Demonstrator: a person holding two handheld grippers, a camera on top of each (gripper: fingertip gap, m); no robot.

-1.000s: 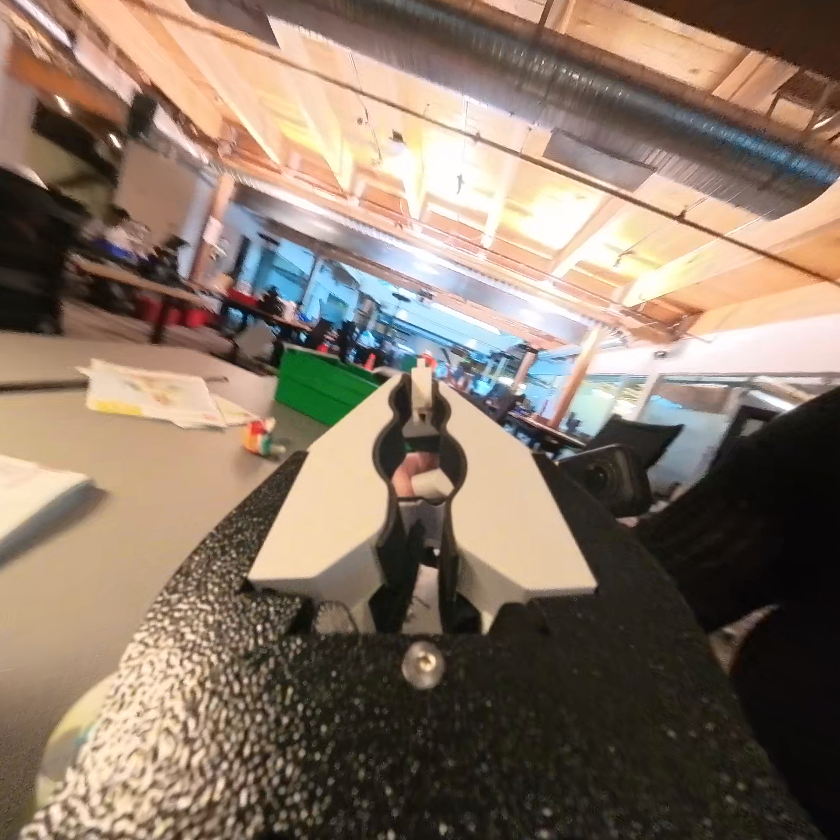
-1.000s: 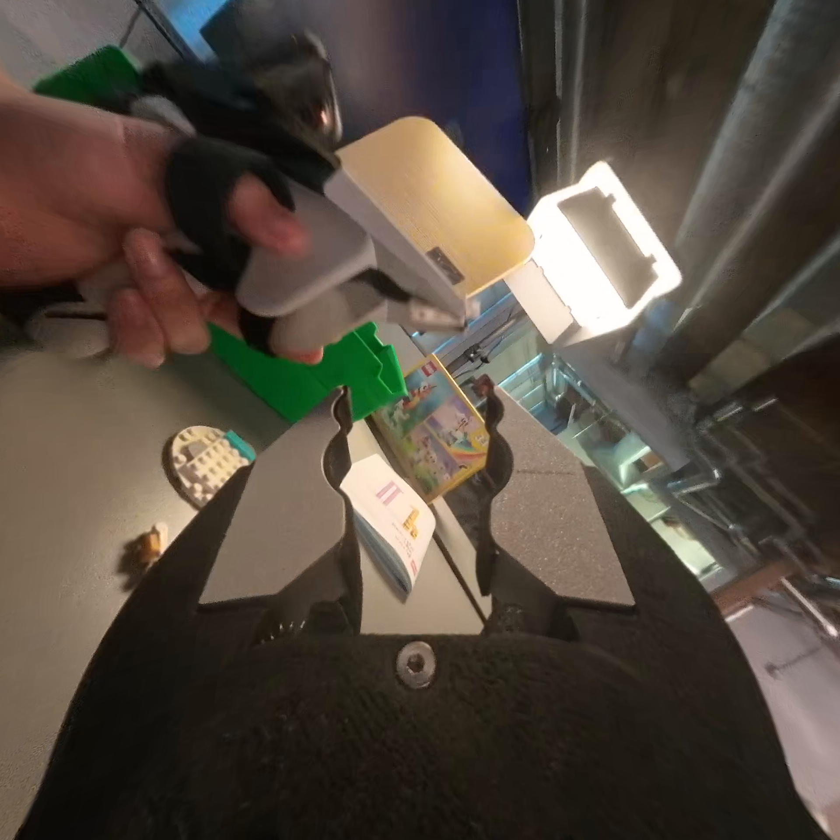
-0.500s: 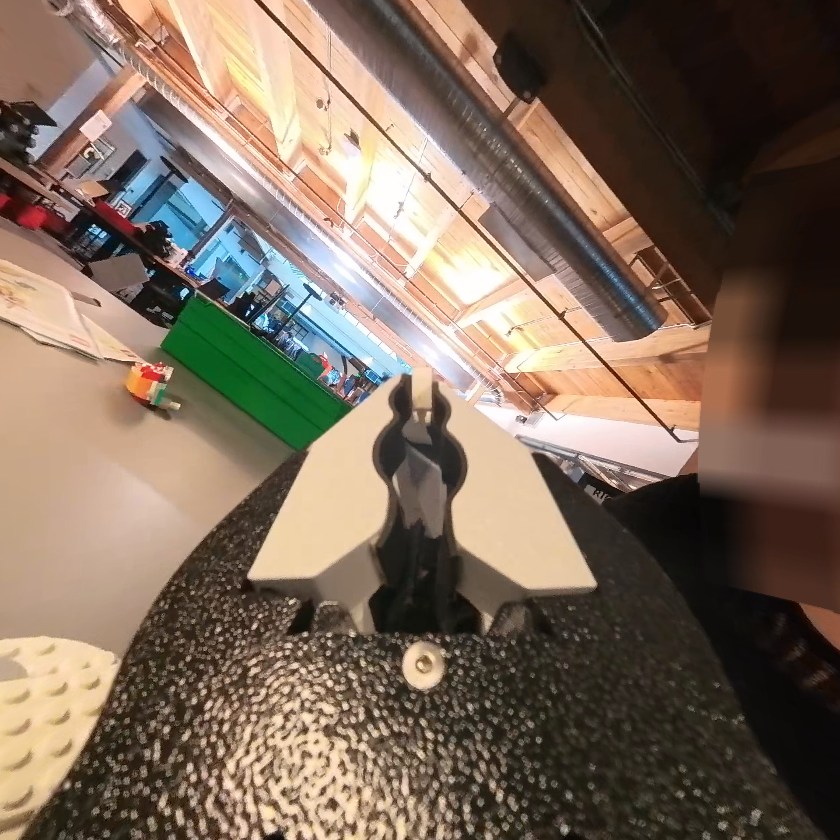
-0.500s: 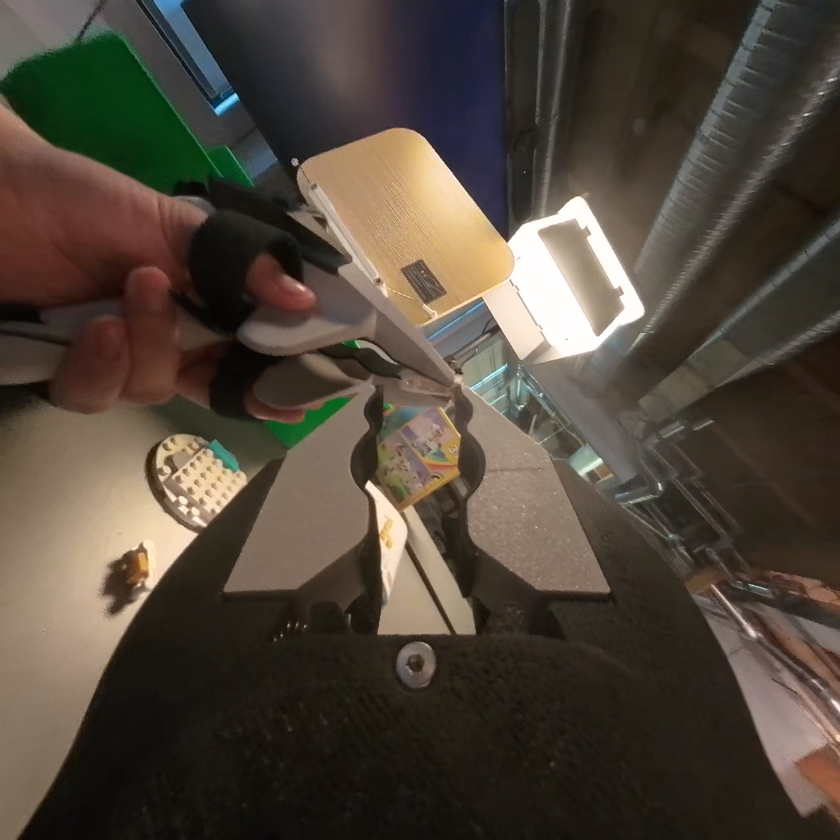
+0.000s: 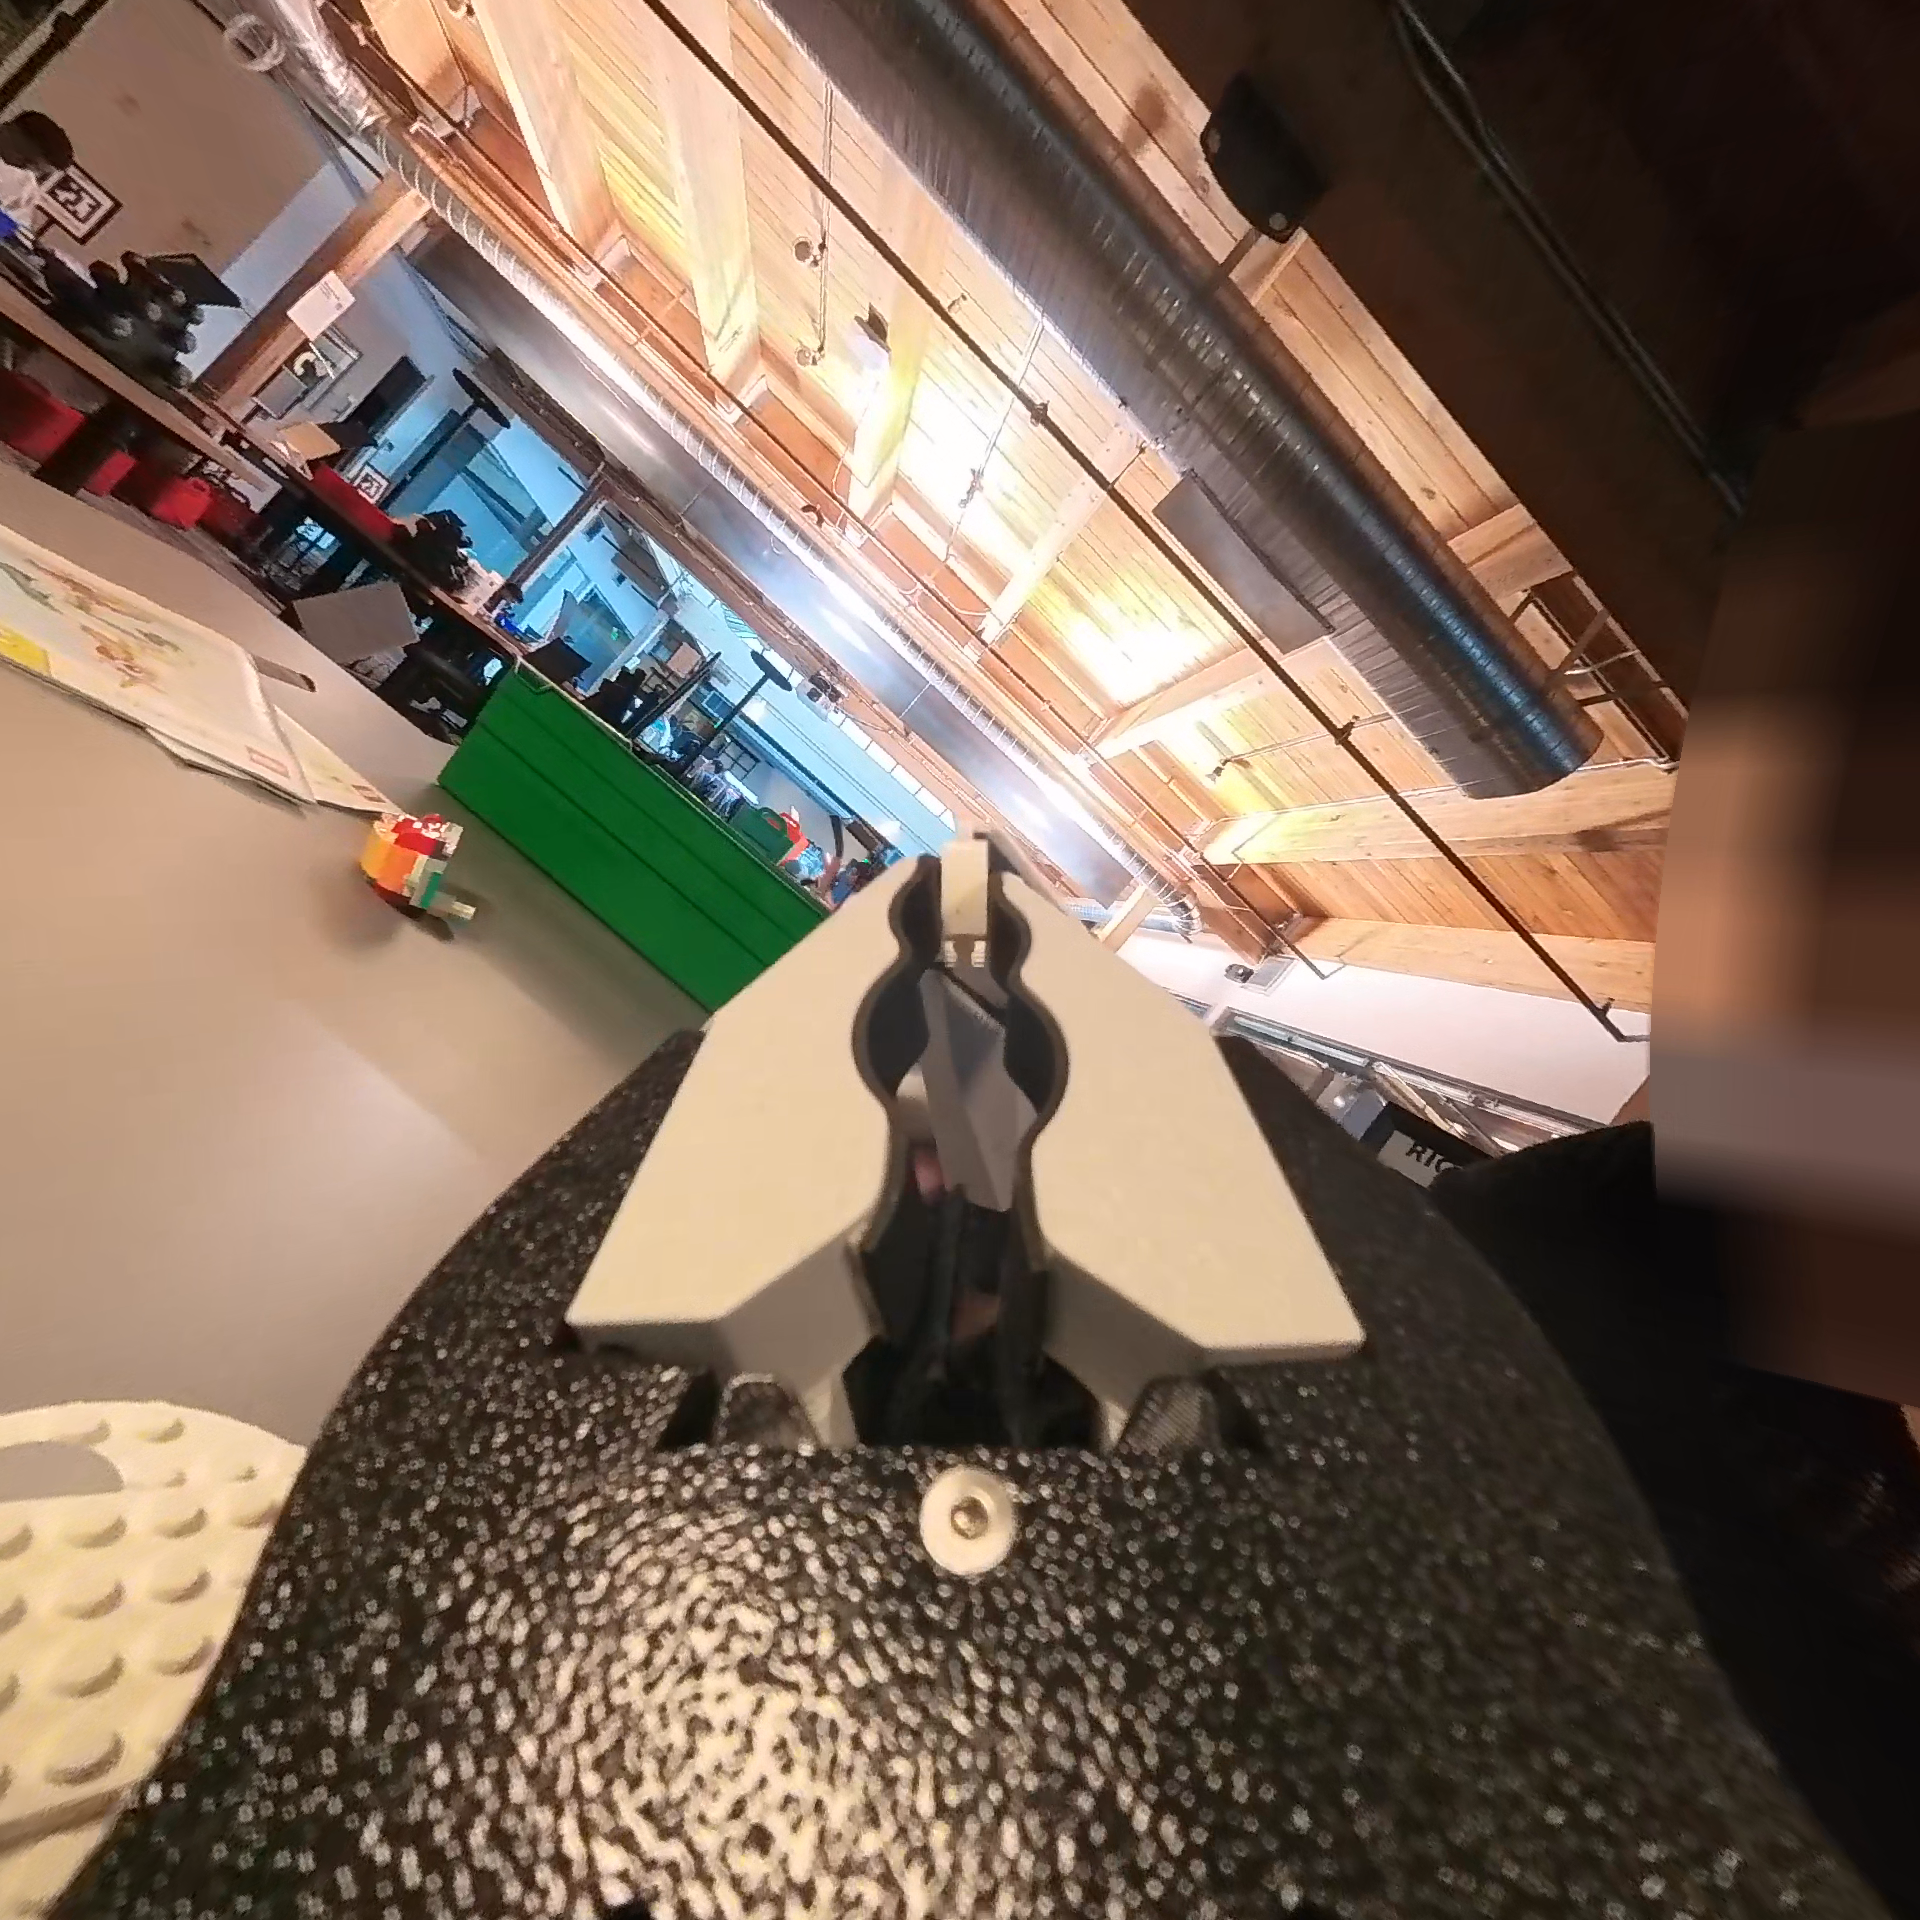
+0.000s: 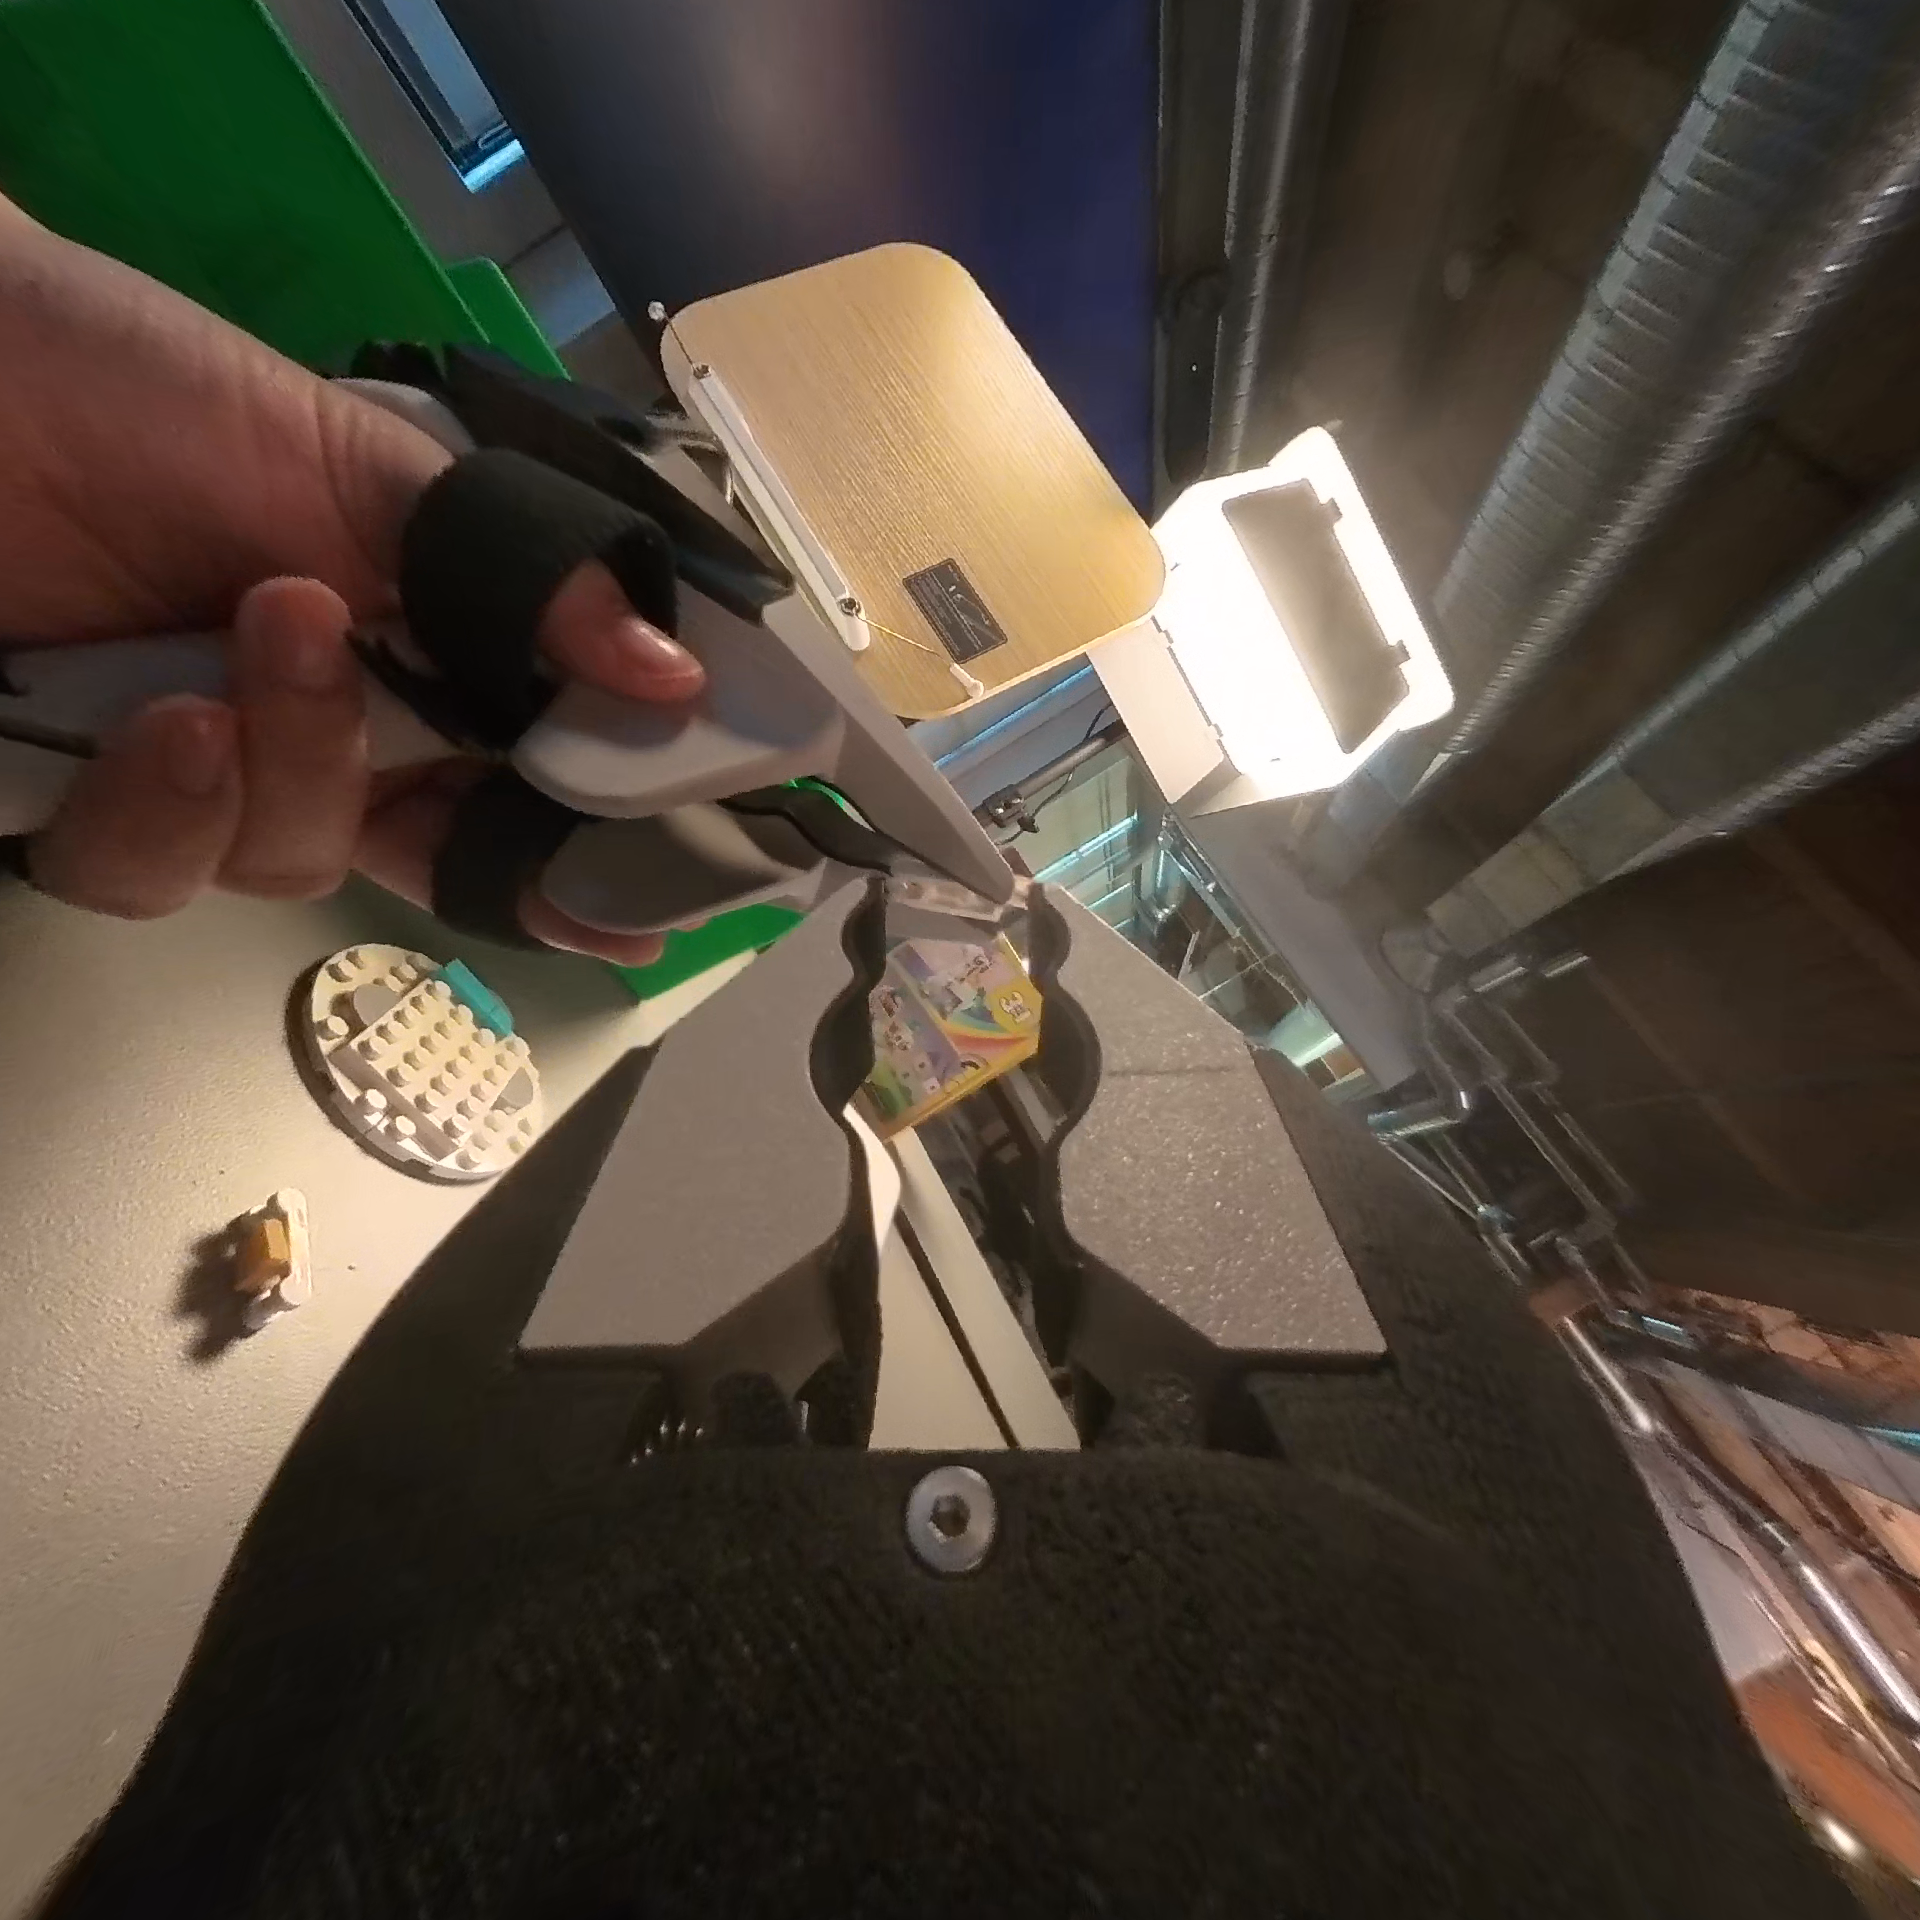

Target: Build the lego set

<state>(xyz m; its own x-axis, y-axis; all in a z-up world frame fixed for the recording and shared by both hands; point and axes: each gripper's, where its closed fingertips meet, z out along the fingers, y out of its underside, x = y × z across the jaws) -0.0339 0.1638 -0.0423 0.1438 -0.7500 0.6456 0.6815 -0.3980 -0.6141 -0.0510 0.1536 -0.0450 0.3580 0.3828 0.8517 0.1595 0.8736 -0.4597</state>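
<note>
- Two grippers met on one small pale brick (image 5: 964, 902): the left gripper (image 5: 962, 894) clamped it endwise.
- The right gripper (image 6: 954, 902) pinched its length, seemingly taking it over.
- Round studded plate (image 6: 416, 1070) lay below on the grey table (image 6: 125, 1351).

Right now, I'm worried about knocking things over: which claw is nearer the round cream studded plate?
Left. The left claw hangs above the plate, which lies beside its body; the right claw stands off to the plate's right, tips meeting the left's.
</note>
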